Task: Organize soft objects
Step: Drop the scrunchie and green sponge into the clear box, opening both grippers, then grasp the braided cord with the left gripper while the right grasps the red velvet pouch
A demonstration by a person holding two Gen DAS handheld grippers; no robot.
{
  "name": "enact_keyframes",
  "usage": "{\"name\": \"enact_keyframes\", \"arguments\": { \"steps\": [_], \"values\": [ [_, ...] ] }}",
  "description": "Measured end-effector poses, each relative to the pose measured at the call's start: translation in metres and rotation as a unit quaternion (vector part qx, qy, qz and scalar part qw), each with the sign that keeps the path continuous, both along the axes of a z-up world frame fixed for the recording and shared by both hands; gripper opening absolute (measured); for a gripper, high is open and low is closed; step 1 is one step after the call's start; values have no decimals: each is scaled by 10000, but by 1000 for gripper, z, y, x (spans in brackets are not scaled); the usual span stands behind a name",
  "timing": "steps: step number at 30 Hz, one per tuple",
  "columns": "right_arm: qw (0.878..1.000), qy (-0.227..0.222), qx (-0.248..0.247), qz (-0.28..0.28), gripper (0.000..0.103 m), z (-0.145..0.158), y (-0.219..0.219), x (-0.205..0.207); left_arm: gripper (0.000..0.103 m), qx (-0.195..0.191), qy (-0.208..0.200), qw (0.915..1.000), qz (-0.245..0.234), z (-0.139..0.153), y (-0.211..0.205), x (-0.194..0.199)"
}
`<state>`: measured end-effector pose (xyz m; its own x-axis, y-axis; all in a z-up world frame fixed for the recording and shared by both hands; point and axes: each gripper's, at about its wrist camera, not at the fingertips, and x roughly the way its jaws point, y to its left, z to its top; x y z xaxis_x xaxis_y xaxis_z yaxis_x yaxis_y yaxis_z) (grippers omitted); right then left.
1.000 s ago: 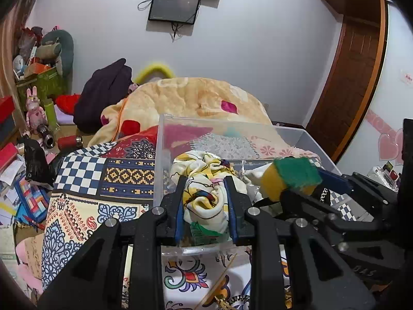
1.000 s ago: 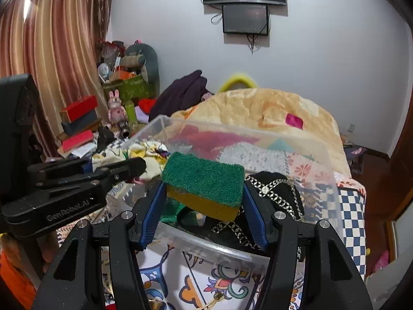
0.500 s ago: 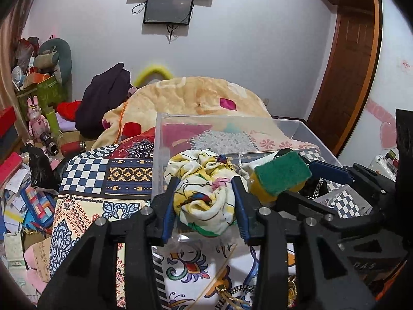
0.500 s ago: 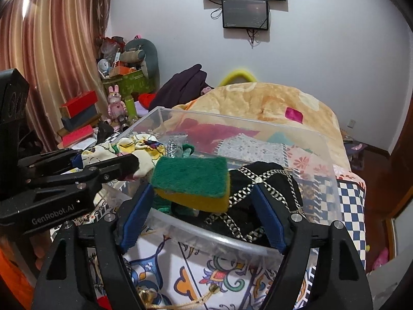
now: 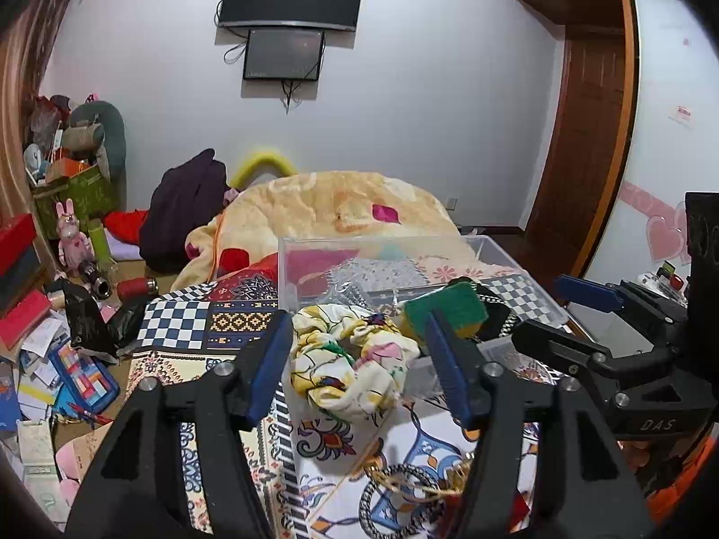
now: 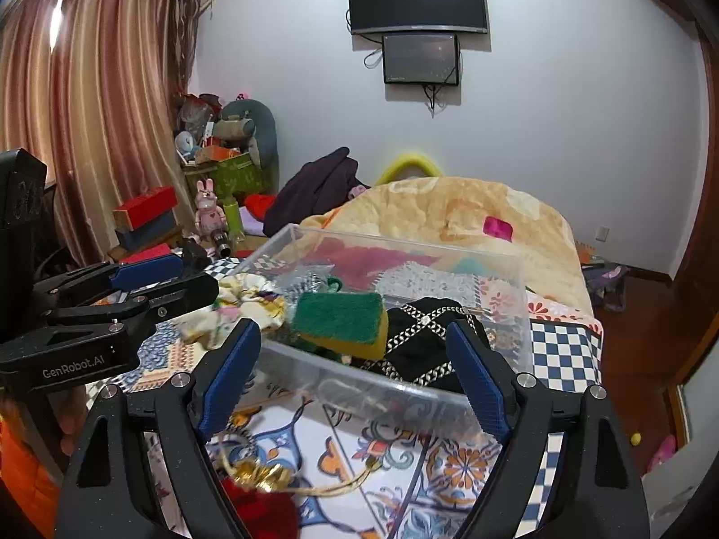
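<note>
A clear plastic bin (image 5: 530, 289) (image 6: 517, 323) stands on the patterned bedspread. A yellow floral cloth (image 5: 350, 359) (image 6: 251, 303) hangs over the bin's near left rim. A green-and-yellow sponge (image 6: 341, 321) (image 5: 445, 310) lies in the bin on top of a black cloth with white diamond trim (image 6: 427, 341). My left gripper (image 5: 359, 359) is open, its blue pads either side of the floral cloth without touching it. My right gripper (image 6: 355, 377) is open, just in front of the bin's near wall.
A red tassel with gold cord (image 6: 260, 494) lies on the bedspread below my right gripper. A peach blanket (image 6: 458, 215) is heaped behind the bin. Boxes, toys and papers clutter the floor at left (image 5: 54, 337). A door (image 5: 584, 148) is at right.
Both grippers opened. The floral cloth left the left gripper and now lies over the bin rim. The sponge left the right gripper and now lies in the bin. Both grippers drew back.
</note>
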<state>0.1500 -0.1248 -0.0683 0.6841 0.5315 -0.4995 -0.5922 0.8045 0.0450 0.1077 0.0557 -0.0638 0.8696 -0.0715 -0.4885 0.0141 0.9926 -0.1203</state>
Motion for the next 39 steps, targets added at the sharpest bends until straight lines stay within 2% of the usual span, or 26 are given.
{"name": "enact_keyframes", "arguments": {
  "steps": [5,10,19,24,25,28,32,35,37,38,39],
  "values": [
    [10000,18,-6,59,89,-5,-3,-16,69,102,18,9999,-26,0,-3,-18],
    [9994,278,-145,166,89,-24,2,-26,73,197,198,9996,-37,-12,-5,-33],
    [9941,924,-410,383,89,-72,24,-37,73,-59,939,9955,141,-62,11,-44],
    [9916,1071,-615,374,85,-88,35,-31,72,-207,1223,9922,137,-85,13,-43],
    [9913,1091,-640,373,79,-89,36,-30,67,-225,1262,9917,121,-88,12,-42],
    [9909,1058,-731,396,70,-92,37,-30,55,-277,1428,9894,26,-97,8,-36],
    [9906,1058,-712,496,59,-89,34,-35,49,-64,1421,9898,9,-102,0,-35],
    [9908,1069,-648,528,54,-89,27,-36,35,26,1365,9906,21,-103,-4,-34],
    [9910,1098,-559,518,48,-88,21,-37,21,0,1343,9909,18,-103,-3,-34],
    [9913,1097,-527,507,46,-88,19,-37,18,-35,1336,9910,-35,-103,-3,-34],
    [9918,1073,-501,480,42,-86,16,-37,10,-80,1335,9910,-103,-103,-3,-34]
  ]
}}
